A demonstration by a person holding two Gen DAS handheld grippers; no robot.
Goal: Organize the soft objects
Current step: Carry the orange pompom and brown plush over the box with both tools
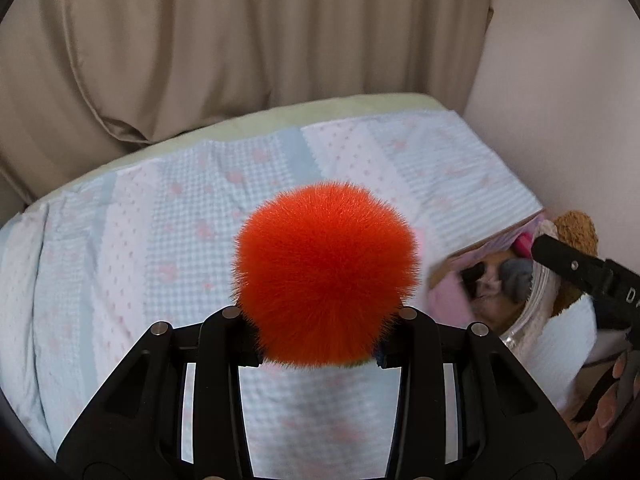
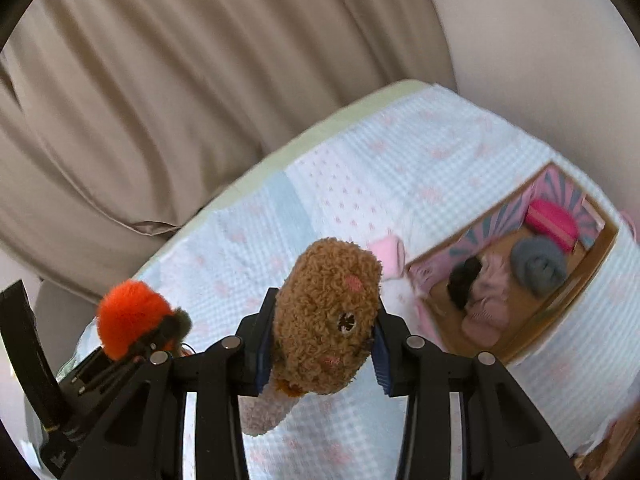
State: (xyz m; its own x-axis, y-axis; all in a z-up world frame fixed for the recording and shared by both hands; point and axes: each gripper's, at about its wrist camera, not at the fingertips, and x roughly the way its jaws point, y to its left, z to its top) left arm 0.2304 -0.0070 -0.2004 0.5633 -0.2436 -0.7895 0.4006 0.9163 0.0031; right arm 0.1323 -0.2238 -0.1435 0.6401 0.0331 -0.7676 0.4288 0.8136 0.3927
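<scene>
Left gripper (image 1: pixel 320 354) clamped on orange pompom (image 1: pixel 326 272), right gripper (image 2: pixel 316 360) on brown plush toy (image 2: pixel 326 316); both raised over bed (image 2: pixel 400 152), presumably bound for box (image 2: pixel 600 256).

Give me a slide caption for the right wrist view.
Right gripper holds a brown plush toy above the quilt.

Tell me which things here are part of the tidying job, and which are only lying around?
Job: orange pompom in left tongs; brown plush toy in right tongs; box with soft items.
Just there: patterned bedcover; beige curtain.
</scene>
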